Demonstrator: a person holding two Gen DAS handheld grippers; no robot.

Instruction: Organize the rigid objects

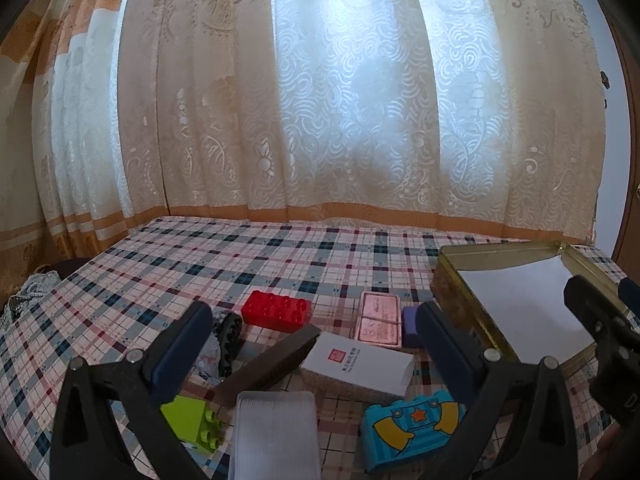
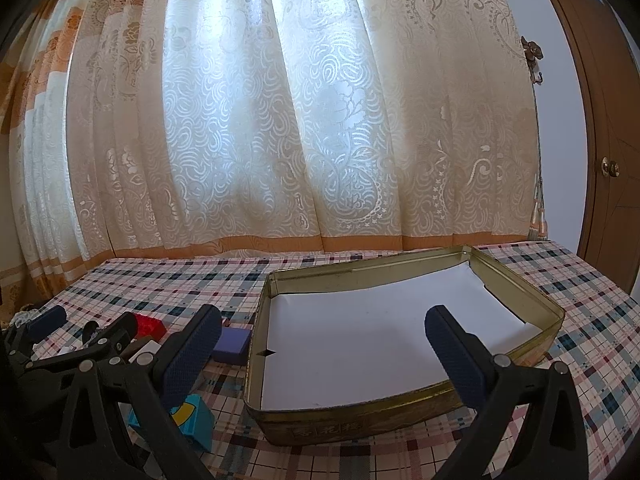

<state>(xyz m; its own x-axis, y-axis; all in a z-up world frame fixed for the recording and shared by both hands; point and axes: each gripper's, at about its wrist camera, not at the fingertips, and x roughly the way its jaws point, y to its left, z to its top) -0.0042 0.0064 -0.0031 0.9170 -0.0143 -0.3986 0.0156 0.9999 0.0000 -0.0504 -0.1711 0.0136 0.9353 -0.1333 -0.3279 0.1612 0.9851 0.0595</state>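
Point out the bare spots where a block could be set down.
Inside the gold tin, its white paper liner is bare. The plaid cloth between the red brick and the curtain is bare too. It is crowded around the white box.

**Surfaces around the tin**

The tin is dull gold metal, lined with matt white paper. Beneath it lies woven plaid cloth. Left of it, a glossy red plastic brick. Behind it, sheeny patterned curtain fabric.
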